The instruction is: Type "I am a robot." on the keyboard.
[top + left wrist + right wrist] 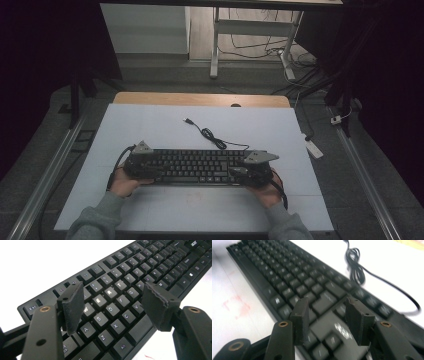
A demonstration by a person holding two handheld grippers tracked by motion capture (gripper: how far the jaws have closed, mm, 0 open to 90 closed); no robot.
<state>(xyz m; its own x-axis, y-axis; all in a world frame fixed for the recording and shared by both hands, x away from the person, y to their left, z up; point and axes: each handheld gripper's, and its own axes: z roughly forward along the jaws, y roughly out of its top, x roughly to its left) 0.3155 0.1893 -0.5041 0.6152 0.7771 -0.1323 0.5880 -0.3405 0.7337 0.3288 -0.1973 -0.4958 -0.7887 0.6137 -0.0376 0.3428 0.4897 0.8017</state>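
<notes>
A black keyboard (197,166) lies lengthways across the lower middle of the high view, on the white table (150,130), its black cable (210,134) curling away toward the upper centre. The left gripper (142,167) sits over the keyboard's left end; in its own view the jaws stand wide apart above the letter keys (110,293), gripping nothing — the W, E, R and T caps show between them. The right gripper (250,172) hangs over the keyboard's right end, jaws parted and empty, with blurred keys (324,300) beneath. The person's grey sleeves (95,220) enter from the bottom edge.
</notes>
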